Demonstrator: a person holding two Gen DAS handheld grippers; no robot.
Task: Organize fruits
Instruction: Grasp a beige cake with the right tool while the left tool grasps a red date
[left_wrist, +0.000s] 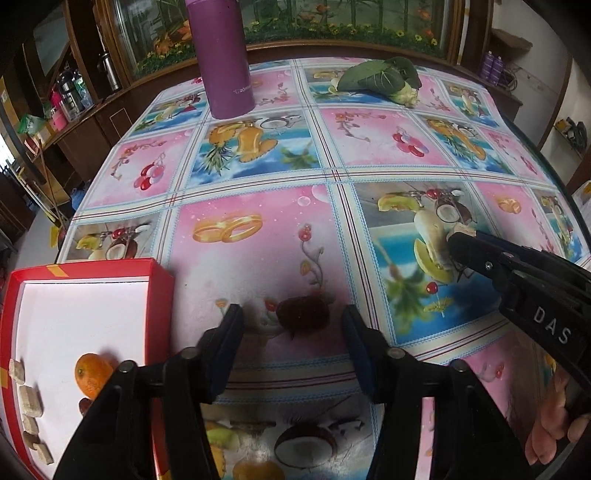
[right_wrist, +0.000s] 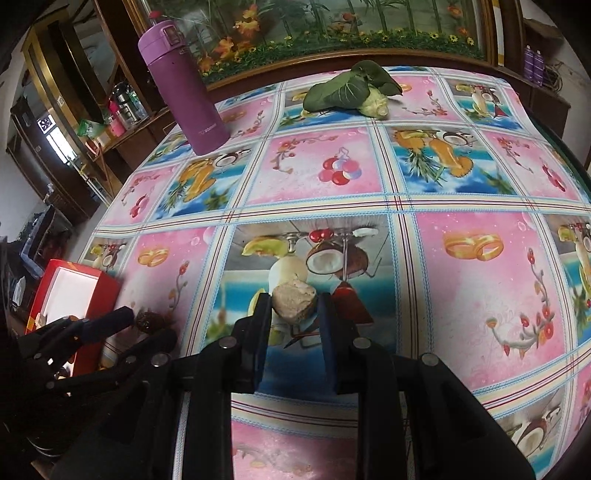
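A dark red, rough-skinned fruit (left_wrist: 303, 314) (right_wrist: 149, 321) lies on the tablecloth between the fingers of my left gripper (left_wrist: 291, 328) (right_wrist: 147, 326), which stands open around it without touching. My right gripper (right_wrist: 295, 310) (left_wrist: 458, 243) is shut on a beige-brown lump (right_wrist: 294, 301) (left_wrist: 463, 230), held just above the cloth to the right of the left gripper. A red box (left_wrist: 159, 288) (right_wrist: 107, 291) with a white inside sits at the left; in it are an orange (left_wrist: 92, 374) and several beige pieces (left_wrist: 29, 400) along its left wall.
A tall purple bottle (left_wrist: 223, 55) (right_wrist: 184, 88) stands at the back left of the table. A leafy green vegetable (left_wrist: 380, 79) (right_wrist: 351, 90) lies at the back. The fruit-print tablecloth (left_wrist: 332, 147) covers the table; wooden cabinets stand behind and to the left.
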